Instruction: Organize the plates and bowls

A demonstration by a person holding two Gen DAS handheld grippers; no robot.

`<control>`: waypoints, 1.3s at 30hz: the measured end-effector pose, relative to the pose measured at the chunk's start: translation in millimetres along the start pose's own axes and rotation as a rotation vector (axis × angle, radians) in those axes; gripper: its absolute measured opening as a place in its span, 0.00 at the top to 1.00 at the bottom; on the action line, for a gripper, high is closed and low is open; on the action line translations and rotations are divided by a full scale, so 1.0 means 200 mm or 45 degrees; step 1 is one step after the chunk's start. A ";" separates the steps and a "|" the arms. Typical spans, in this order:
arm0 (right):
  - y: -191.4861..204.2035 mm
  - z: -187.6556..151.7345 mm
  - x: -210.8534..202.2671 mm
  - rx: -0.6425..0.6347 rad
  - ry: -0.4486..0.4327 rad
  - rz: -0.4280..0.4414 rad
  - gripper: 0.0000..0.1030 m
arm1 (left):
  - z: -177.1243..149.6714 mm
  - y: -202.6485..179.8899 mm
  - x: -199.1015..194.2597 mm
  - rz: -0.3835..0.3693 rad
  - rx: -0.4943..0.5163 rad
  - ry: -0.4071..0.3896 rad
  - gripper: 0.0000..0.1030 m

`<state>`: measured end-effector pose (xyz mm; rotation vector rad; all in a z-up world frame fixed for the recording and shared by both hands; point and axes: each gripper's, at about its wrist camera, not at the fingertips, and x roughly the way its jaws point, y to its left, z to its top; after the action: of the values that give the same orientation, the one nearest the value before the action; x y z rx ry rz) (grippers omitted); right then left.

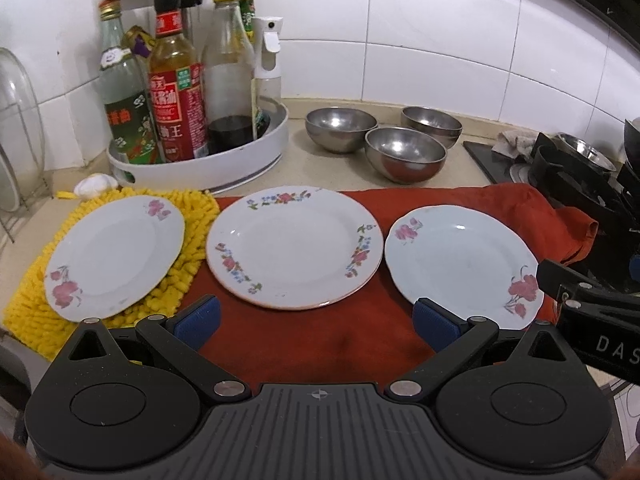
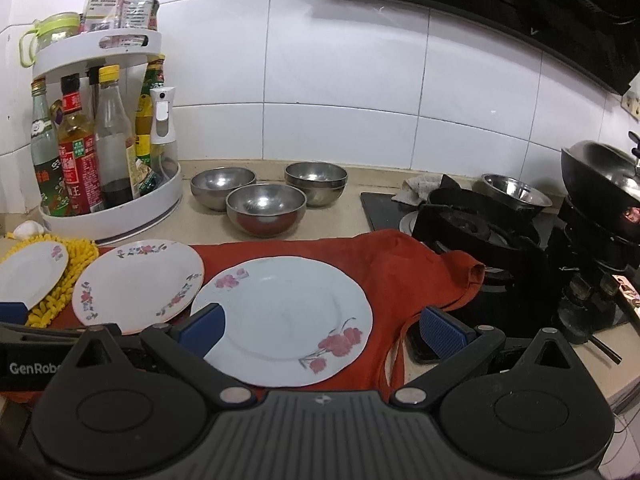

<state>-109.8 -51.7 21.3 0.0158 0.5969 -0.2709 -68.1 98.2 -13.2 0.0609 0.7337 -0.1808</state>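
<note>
Flagging risks, left to right. Left plate sits on the yellow mat, soft and lumpy, so a pinch at the rim will likely rock it or snag the loops. Bottle rack stands just behind; a high lift could clip a bottle. Middle plate and right plate lie flat on the red cloth, rims near each other but not stacked. Flat plates give the fingers no lip to get under, so expect sliding, or cloth dragged up with the plate. Three steel bowls sit loose on the desk behind, close together; the nearest one could get knocked during a reach over the plates. Left gripper is spread wide, holding nothing, hovering in front of the middle plate. Right gripper is also wide apart and empty, straddling the right plate's near edge. Both grippers are close together, collision risk. Stove sits just right of the cloth.
</note>
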 end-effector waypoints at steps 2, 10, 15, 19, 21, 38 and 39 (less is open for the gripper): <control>-0.02 0.01 0.03 0.000 0.003 -0.002 0.03 | 0.01 -0.02 0.02 -0.009 0.004 0.008 0.00; -0.14 0.03 0.17 0.027 0.089 -0.001 0.03 | 0.04 -0.14 0.10 -0.057 0.077 0.044 0.00; -0.20 0.05 0.25 0.031 0.117 0.025 0.03 | 0.06 -0.19 0.17 -0.069 0.106 0.079 0.00; -0.24 0.07 0.32 0.023 0.146 0.075 0.04 | 0.07 -0.23 0.21 -0.091 0.142 0.103 0.00; -0.25 0.07 0.35 0.015 0.169 0.101 0.04 | 0.08 -0.25 0.22 -0.090 0.160 0.109 0.00; -0.36 0.11 0.58 -0.016 0.336 0.359 0.42 | 0.07 -0.27 0.33 -0.283 0.137 0.239 0.01; -0.37 0.13 0.59 -0.014 0.330 0.357 0.42 | 0.07 -0.27 0.34 -0.299 0.123 0.243 0.01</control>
<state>-20.5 -154.5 -19.0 0.1247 0.8440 0.0079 -18.7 34.1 -47.8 0.0845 0.9219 -0.4395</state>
